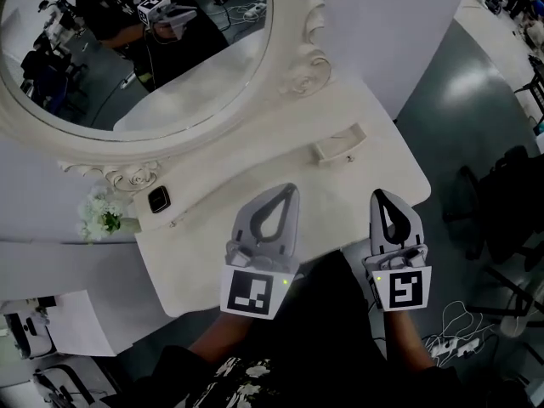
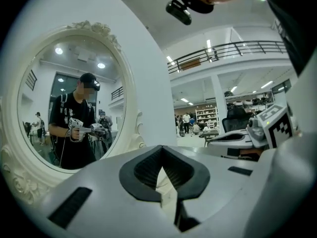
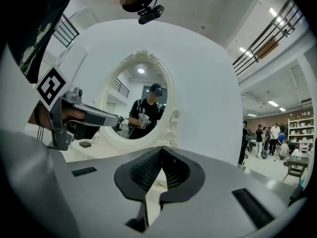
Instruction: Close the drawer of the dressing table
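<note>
Nearest the head camera, the left claw and the right claw are hovering side by side over the front edge of the dressing table, both pointing toward the oval mirror. Each claw is pressed together at the tips with nothing pinched. The left gripper view and the right gripper view are each showing the ribbed pads meeting at a point.

On the tabletop, a shallow white tray is sitting toward the right, and its contents cannot be made out. A small black object is lying near the mirror's base, and white flowers are standing at the left end.

The drawer is showing in no view; the table's front is lying hidden beneath the tabletop's edge and the person's dark clothing.

Only the head view is taking in the tray and flowers. The left gripper view is catching the other claw at its right edge, while the right gripper view is catching the black object on the tabletop. Both are showing the person reflected in the mirror, holding the claws.
</note>
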A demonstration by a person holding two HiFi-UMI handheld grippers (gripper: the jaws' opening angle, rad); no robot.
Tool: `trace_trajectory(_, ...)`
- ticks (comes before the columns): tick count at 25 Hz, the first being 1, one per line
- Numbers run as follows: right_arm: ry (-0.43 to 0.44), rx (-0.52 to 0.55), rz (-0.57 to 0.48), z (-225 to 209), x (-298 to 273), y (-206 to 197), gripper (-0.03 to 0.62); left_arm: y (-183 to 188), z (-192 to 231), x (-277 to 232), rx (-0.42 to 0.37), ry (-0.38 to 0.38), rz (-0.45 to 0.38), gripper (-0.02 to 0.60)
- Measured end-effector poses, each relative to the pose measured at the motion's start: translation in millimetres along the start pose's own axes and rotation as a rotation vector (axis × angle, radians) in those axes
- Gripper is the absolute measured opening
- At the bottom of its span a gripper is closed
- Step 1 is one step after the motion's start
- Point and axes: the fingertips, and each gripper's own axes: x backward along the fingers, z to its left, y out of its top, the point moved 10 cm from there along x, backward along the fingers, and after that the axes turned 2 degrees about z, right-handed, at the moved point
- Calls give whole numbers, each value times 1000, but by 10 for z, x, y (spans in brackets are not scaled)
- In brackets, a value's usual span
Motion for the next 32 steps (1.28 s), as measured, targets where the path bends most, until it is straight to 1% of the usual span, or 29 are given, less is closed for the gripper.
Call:
trace_trajectory(4,46,-4,47,-137,-249,-107,-2,-32,3,-215,-7,1,25,3)
trace_trajectory(7,78,-10,66,-196,-379,-185,0,-116,27,-316,18,18,57,3)
trace_trajectory(11,135,-3,126,-295,-510,-373,6,-251,-1,-466,43,42,105,3)
trace_trajectory(12,147,-3,138,-321,-545,-425,21,-278,-22,-498,53,45,110,3)
trace_trajectory(14,166,-12,167,-353,-610,-540,96,-353,-59,-551,89,52,138,3)
trace_trajectory(16,187,-26,184,-376,-698,-644,135,-439,-85,-638,112,61,167,3)
trace_trajectory(19,230,-9,224,-414,-807,-767,141,-571,-153,-758,125,77,188,3)
trace_trajectory(22,260,-11,252,-450,-889,-885,143,-685,-220,-818,158,100,212,3)
trace_trajectory(28,295,-22,266,-457,-1045,-1113,144,-854,-301,-888,187,119,227,2)
trace_trajectory(32,316,-24,307,-448,-1151,-1282,150,-976,-305,-904,203,147,253,2)
